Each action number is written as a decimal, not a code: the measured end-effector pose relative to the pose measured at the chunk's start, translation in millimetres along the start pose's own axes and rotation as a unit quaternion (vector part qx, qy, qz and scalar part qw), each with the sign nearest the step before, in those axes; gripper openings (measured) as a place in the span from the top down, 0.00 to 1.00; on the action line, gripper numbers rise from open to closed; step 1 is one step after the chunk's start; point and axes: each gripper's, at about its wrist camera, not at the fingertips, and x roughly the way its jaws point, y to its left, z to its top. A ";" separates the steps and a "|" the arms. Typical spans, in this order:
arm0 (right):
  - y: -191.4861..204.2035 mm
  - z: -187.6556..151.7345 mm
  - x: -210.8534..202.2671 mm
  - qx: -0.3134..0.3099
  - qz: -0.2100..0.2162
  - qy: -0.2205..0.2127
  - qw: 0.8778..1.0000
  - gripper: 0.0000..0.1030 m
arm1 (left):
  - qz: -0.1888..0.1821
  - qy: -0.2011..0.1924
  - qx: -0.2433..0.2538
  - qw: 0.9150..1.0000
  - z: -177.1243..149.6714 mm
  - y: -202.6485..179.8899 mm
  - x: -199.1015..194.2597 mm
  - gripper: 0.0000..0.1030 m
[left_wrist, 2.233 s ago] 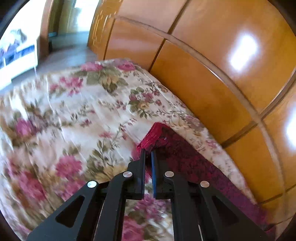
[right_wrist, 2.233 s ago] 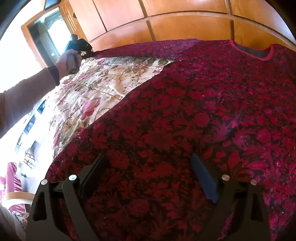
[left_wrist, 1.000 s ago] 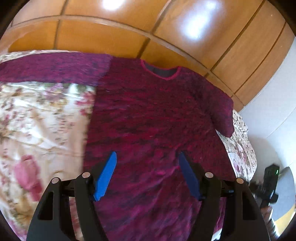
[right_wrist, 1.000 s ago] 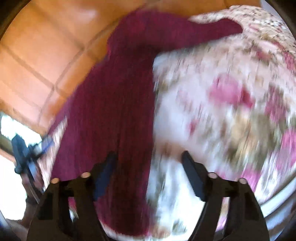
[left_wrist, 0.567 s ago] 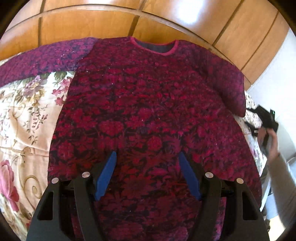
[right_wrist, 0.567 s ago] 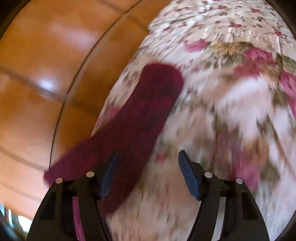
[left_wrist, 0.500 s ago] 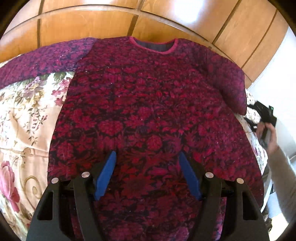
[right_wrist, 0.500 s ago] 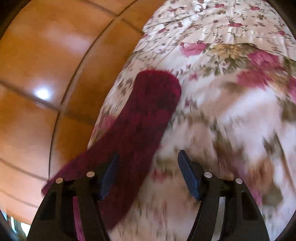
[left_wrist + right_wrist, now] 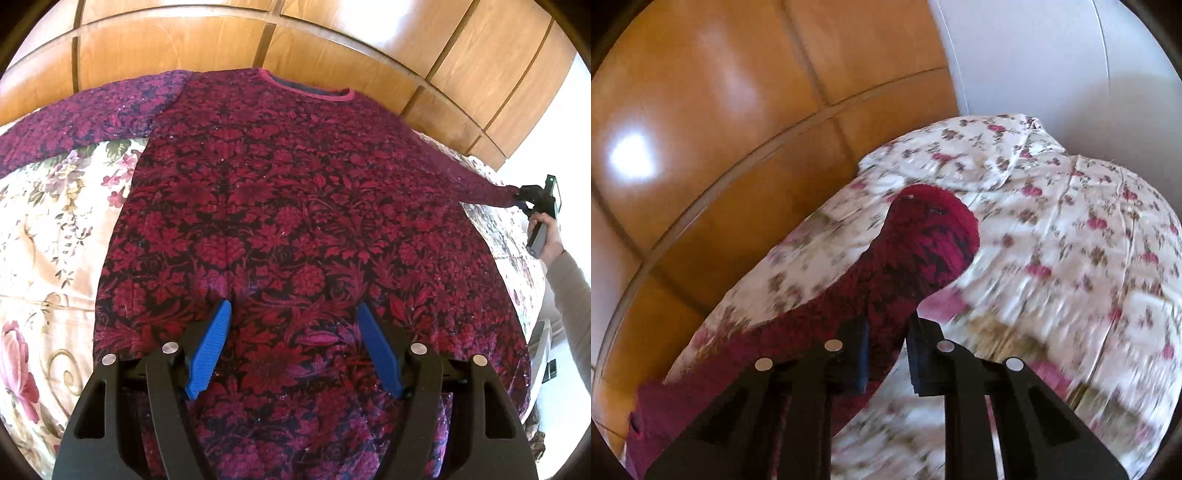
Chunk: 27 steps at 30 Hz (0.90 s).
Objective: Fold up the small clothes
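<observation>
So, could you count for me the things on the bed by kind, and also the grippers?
Red floral garment: 1
Floral bedspread: 1
Grippers: 2, the left gripper open above the garment, the right gripper shut on its sleeve
Total: 4

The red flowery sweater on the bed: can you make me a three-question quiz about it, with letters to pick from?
1. Where does the sweater lie?
A. on the floral bedspread
B. on a chair
C. on the floor

2. What colour is its neckband?
A. yellow
B. pink
C. white

3. What is the right gripper doing?
A. hanging open over the collar
B. holding a hanger
C. pinching the sleeve

Answers:
1 A, the bedspread shows on both sides of it.
2 B, a pink band rims the neck opening.
3 C, its jaws have just closed, with the sleeve's fabric between them near the cuff.
</observation>
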 end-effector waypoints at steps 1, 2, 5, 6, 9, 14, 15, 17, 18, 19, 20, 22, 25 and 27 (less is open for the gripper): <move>5.2 -1.1 7.3 -0.013 -0.015 0.002 1.000 0.86 | -0.002 0.001 0.002 1.000 0.9 -0.5 0.5 0.29; 11.1 -2.2 16.7 -0.020 -0.022 0.008 1.000 0.86 | -0.001 0.002 0.005 1.000 1.4 -1.4 1.0 0.29; 27.8 -14.6 48.4 -0.038 -0.039 0.041 0.998 0.66 | 0.001 0.002 0.005 1.000 2.1 -2.1 0.0 0.29; 28.4 -22.8 46.6 -0.038 -0.026 0.042 0.998 0.46 | -0.002 0.002 0.001 1.000 2.0 -1.0 -1.3 0.29; 25.9 -46.2 34.4 -0.042 -0.003 0.056 0.998 0.28 | -0.013 0.001 -0.012 1.000 2.3 2.4 -10.8 0.29; 25.1 -109.0 -16.1 -0.076 0.092 0.111 0.987 0.17 | 0.002 -0.032 -0.051 0.998 -10.1 32.5 -51.6 0.29; 26.0 -123.0 -26.3 -0.082 0.118 0.131 0.981 0.17 | 0.011 -0.039 -0.059 0.997 -14.7 39.7 -59.6 0.29; 30.4 -164.0 -50.3 -0.097 0.183 0.190 0.960 0.17 | 0.026 -0.048 -0.076 0.996 -24.2 54.9 -75.1 0.29; 33.6 -182.5 -64.2 -0.109 0.208 0.206 0.950 0.16 | 0.032 -0.050 -0.085 0.995 -29.3 62.9 -81.8 0.29; 36.1 -195.7 -75.5 -0.119 0.227 0.215 0.942 0.16 | 0.037 -0.051 -0.094 0.994 -33.9 70.1 -87.2 0.29; 39.1 -210.8 -88.2 -0.129 0.248 0.229 0.932 0.16 | 0.038 -0.048 -0.106 0.992 -43.0 79.5 -92.7 0.29; 44.9 -242.0 -113.7 -0.140 0.290 0.264 0.909 0.20 | 0.034 -0.038 -0.122 0.991 -56.1 89.3 -96.6 0.29; 52.2 -281.4 -142.0 -0.158 0.336 0.314 0.874 0.36 | 0.009 -0.020 -0.127 0.992 -72.5 92.0 -97.3 0.29; 56.3 -303.6 -154.1 -0.178 0.344 0.336 0.858 0.49 | -0.005 -0.015 -0.116 0.993 -82.3 87.8 -99.1 0.29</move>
